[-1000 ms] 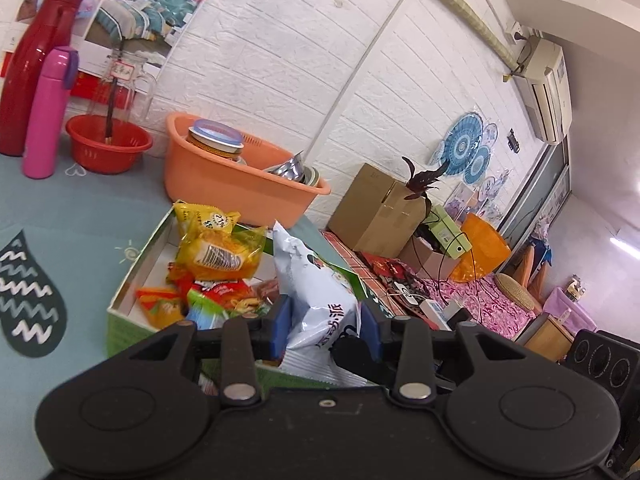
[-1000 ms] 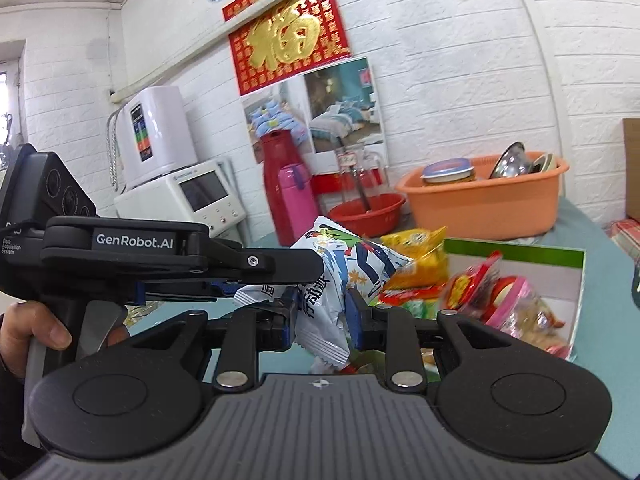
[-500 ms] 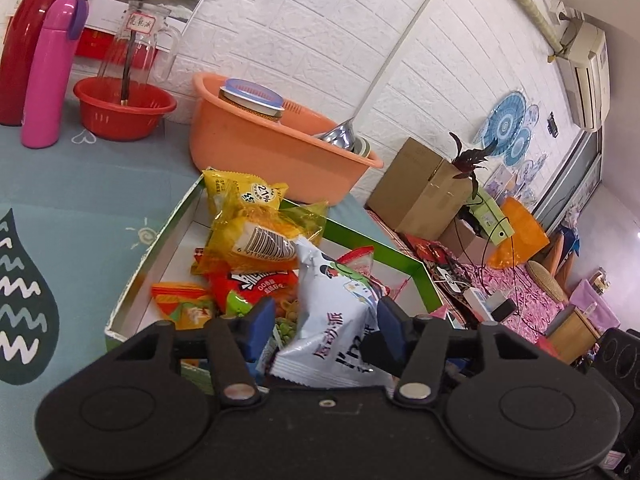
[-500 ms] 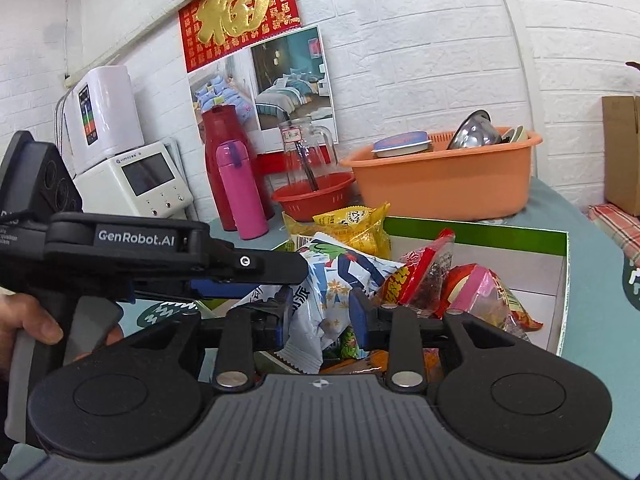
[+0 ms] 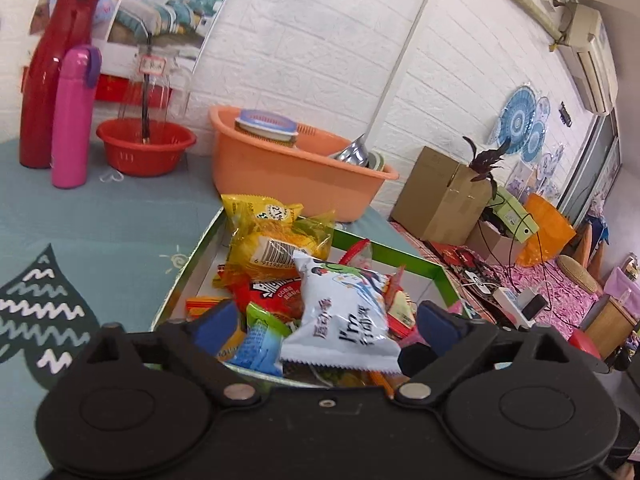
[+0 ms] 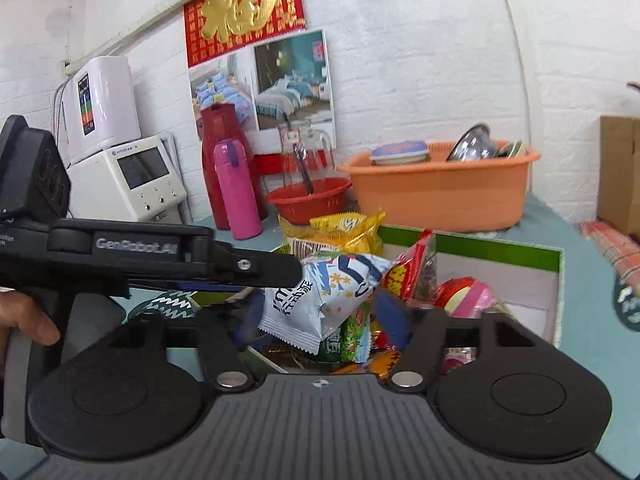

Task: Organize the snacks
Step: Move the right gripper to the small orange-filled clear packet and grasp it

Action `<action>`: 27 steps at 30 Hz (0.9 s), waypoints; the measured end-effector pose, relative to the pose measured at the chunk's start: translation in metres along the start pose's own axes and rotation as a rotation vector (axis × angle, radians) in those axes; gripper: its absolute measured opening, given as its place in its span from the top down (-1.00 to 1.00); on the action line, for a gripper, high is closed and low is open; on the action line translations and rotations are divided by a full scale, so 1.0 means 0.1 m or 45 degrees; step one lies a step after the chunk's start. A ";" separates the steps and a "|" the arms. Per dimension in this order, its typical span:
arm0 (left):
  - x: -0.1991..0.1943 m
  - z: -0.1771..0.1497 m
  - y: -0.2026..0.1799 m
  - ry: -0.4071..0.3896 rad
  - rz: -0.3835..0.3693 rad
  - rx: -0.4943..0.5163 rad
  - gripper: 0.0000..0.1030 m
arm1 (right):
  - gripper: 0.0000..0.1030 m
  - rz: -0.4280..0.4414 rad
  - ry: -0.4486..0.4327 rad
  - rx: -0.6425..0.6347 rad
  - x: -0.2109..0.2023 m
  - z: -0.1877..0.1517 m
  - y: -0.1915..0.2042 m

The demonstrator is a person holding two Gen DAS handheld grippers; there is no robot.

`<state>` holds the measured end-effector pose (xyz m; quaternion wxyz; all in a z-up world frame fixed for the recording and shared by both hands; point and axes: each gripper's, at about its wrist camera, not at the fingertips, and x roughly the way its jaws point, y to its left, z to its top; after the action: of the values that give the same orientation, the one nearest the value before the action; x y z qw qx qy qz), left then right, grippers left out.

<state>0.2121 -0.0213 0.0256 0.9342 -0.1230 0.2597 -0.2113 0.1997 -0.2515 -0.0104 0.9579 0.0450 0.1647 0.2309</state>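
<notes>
Taking the green-edged box (image 5: 192, 268) as the landmark: far to its left, against the wall, stand a red jug (image 5: 52, 84) and a pink bottle (image 5: 72, 116), touching or nearly so. Next along is a red bowl (image 5: 146, 148) with a glass pitcher (image 5: 154, 76) standing in it. Behind the box, close to its far edge, sits an orange tub (image 5: 288, 176) that holds a lidded jar (image 5: 266, 126) and metal dishes. To the right of the box, off the table, are a cardboard carton (image 5: 440, 192) and a dark-leaved plant (image 5: 484, 160).

The box lies on a teal tablecloth (image 5: 100, 220) and is full of snack packets. A yellow bag (image 5: 276, 240) leans at its far left end; a red packet (image 5: 276, 292) lies just in front of that. The white snack bag (image 5: 344, 312) lies on top of the heap, near the box's front edge.

The left gripper (image 5: 326, 322) has just been opening; its blue fingers (image 5: 214, 322) are spread wide on either side of the white bag and do not touch it. From the right wrist view, the right gripper (image 6: 320, 318) has likewise just been opening, with its fingers apart and the white snack bag (image 6: 320, 300) loose between them, resting on the other packets. In that view the left gripper's black arm reaches in from the left, with the person's hand (image 6: 24, 320) on its handle.
</notes>
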 end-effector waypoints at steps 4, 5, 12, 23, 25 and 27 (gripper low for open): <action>-0.30 -0.01 -0.09 0.035 -0.004 0.004 -1.00 | -1.00 -0.008 0.027 -0.013 -0.24 0.06 0.11; -0.39 -0.01 -0.11 0.038 -0.003 0.004 -1.00 | -1.00 -0.014 0.030 -0.025 -0.30 0.07 0.14; -0.98 -0.04 -0.30 0.000 0.038 0.100 -1.00 | -1.00 0.023 -0.025 -0.022 -0.78 0.19 0.23; -1.17 -0.46 -0.29 0.088 0.124 0.132 -1.00 | -1.00 0.209 0.234 -0.201 -0.60 -0.37 0.41; -1.11 -0.56 -0.23 0.111 0.139 0.103 -1.00 | -1.00 0.210 0.324 -0.284 -0.42 -0.50 0.48; -1.05 -0.62 -0.18 0.116 0.160 0.086 -1.00 | -1.00 0.205 0.349 -0.355 -0.28 -0.55 0.53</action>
<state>0.0914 0.0037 0.0251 0.9364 -0.0653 0.3020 -0.1664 0.1351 -0.2165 -0.0456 0.9020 -0.1068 0.2556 0.3311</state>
